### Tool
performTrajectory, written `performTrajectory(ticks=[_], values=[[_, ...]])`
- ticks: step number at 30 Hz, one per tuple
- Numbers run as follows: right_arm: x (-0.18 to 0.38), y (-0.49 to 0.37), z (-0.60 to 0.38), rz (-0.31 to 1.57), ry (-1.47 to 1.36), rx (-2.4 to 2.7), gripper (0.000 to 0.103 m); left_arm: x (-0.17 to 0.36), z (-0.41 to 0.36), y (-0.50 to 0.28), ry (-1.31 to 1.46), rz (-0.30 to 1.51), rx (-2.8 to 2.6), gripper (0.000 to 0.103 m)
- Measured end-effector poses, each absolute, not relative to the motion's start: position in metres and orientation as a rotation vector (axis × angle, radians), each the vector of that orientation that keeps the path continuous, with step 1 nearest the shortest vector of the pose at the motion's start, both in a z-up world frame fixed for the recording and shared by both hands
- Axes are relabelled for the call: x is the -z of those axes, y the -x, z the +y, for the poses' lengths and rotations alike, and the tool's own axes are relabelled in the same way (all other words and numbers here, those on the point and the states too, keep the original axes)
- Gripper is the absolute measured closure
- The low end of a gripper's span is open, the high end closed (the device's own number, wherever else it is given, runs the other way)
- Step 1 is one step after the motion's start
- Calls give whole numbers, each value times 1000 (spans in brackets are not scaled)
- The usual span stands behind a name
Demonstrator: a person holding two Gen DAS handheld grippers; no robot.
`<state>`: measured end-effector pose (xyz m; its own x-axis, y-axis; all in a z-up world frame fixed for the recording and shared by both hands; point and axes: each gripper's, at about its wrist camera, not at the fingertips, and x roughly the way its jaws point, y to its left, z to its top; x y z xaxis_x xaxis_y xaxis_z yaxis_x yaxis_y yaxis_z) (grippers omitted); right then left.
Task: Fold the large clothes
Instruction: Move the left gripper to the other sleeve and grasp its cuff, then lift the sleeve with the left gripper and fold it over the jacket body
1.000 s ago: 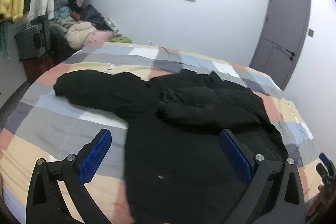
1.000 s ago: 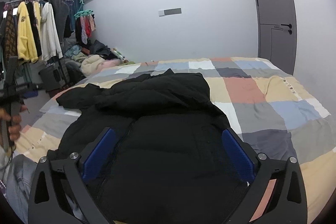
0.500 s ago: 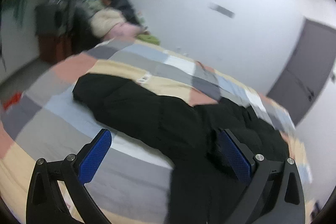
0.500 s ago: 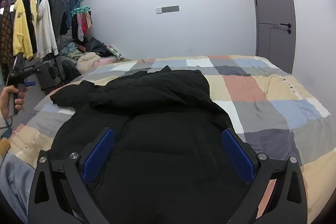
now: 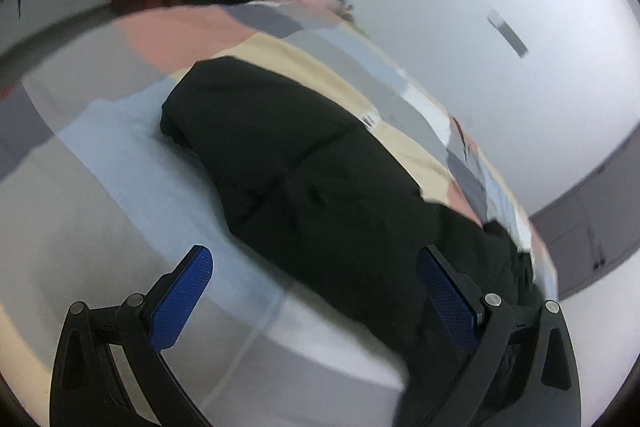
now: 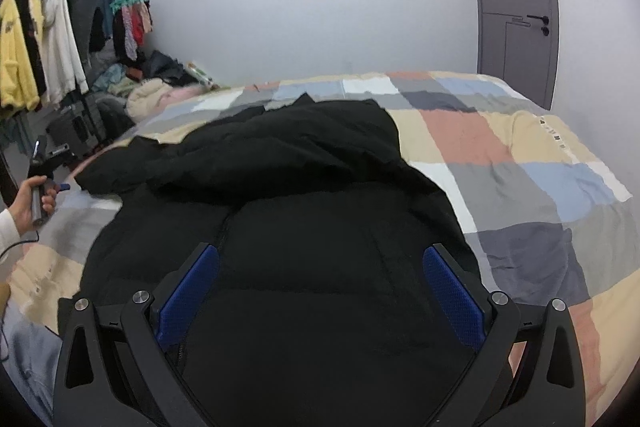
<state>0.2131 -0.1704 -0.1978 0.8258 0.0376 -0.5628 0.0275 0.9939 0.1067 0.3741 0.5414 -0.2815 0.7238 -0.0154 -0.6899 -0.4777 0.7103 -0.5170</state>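
A black puffer jacket (image 6: pixel 304 227) lies spread on a bed with a checked cover (image 6: pixel 520 163). One sleeve (image 5: pixel 288 155) stretches out to the left across the cover. My left gripper (image 5: pixel 316 291) is open, tilted, hovering just over that sleeve with nothing between its blue pads (image 5: pixel 180 297). In the right wrist view the left gripper (image 6: pixel 42 163) appears at the far left, held in a hand (image 6: pixel 30 201). My right gripper (image 6: pixel 320 287) hangs open above the jacket's lower body, holding nothing.
A clothes rail with hanging garments (image 6: pixel 44 51) and a pile of clothes (image 6: pixel 152 91) stand left of the bed. A grey door (image 6: pixel 516 3) is at the back right. The right side of the checked cover is bare.
The left gripper has swung left and down toward the outstretched sleeve, and its view now tilts. The right gripper has drifted slightly closer over the jacket body. Both stay open.
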Motion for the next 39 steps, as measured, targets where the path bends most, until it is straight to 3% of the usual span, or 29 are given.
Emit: performTrajectory(ticks=[10,18,21,23,27,28,32,39], values=[[209,-245,-169,649,-154,61,0,337,623,-412,922,583,-384,2],[217,-269,-169,691,-191,88,0,362,644,-448,962,556,-340,3],[220,-273,-171,699,-187,94,0,364,643,-457,955,552,-329,16],[221,-275,-171,705,-183,97,0,365,639,-459,965,551,-307,42],[223,-275,-171,711,-184,81,0,352,626,-465,912,578,-303,66],[223,-275,-171,715,-176,76,0,347,623,-464,908,576,-300,78],[220,-268,-170,696,-150,72,0,313,608,-456,833,567,-341,87],[209,-255,-164,665,-106,38,0,241,590,-414,747,520,-415,91]])
